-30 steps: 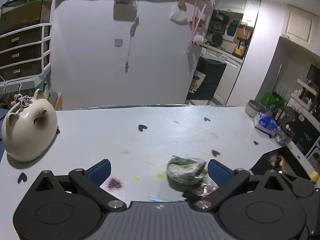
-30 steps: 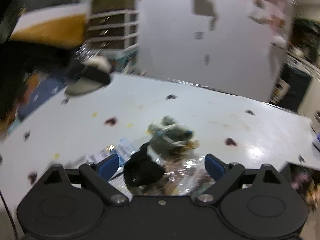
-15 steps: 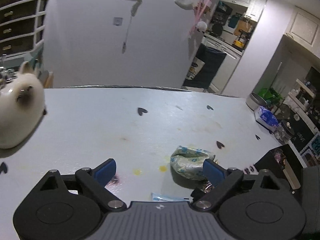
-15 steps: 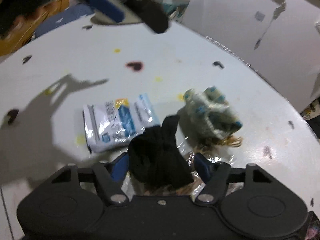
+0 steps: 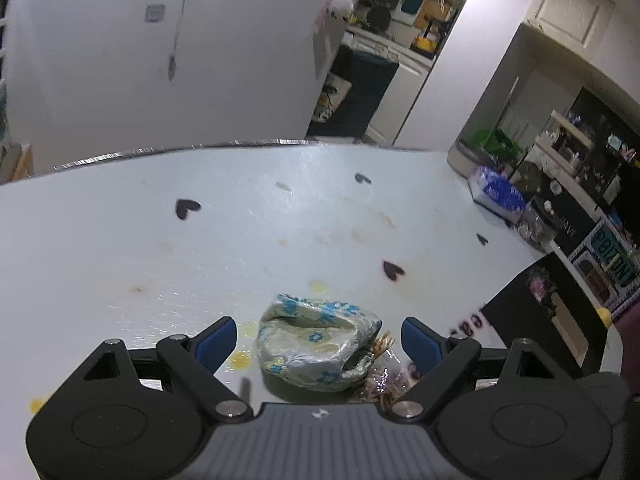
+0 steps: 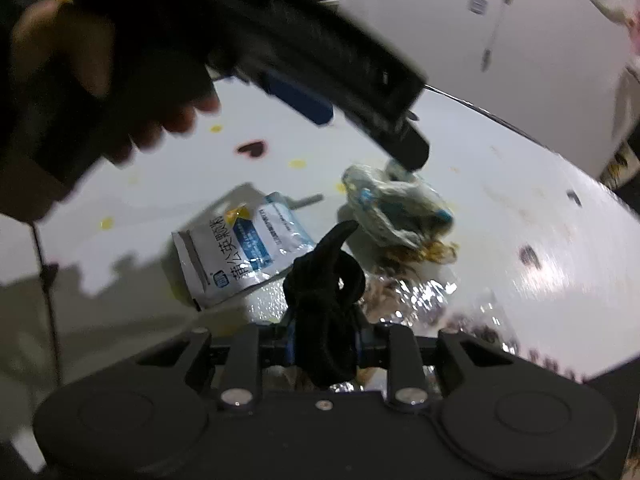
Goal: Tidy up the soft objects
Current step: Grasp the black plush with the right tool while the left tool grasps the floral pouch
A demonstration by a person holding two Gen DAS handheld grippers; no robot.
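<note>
A pale floral cloth bundle (image 5: 316, 344) lies on the white table (image 5: 200, 248), between the blue pads of my left gripper (image 5: 319, 338). Those jaws are closing, and the pads stand apart from the bundle on both sides. In the right wrist view my right gripper (image 6: 325, 346) is closing, its pads pinching a black knotted cloth (image 6: 326, 280) that sticks up between them. Beyond it lie the floral bundle (image 6: 396, 208) and a white-and-blue sachet (image 6: 240, 248). The left gripper's finger (image 6: 408, 152) hangs just over the bundle, held by a hand (image 6: 100, 80).
A clear crinkled plastic bag (image 6: 416, 300) with brownish contents lies beside the black cloth and under the bundle. Dark heart stickers (image 5: 186, 209) and yellow spots dot the table. A blue tissue pack (image 5: 496, 194) and a black board (image 5: 540, 320) sit at the right edge.
The left gripper came forward and down until the floral bundle lay between its fingers; the ceramic cat left its view. The right gripper tipped down and closed on the black cloth.
</note>
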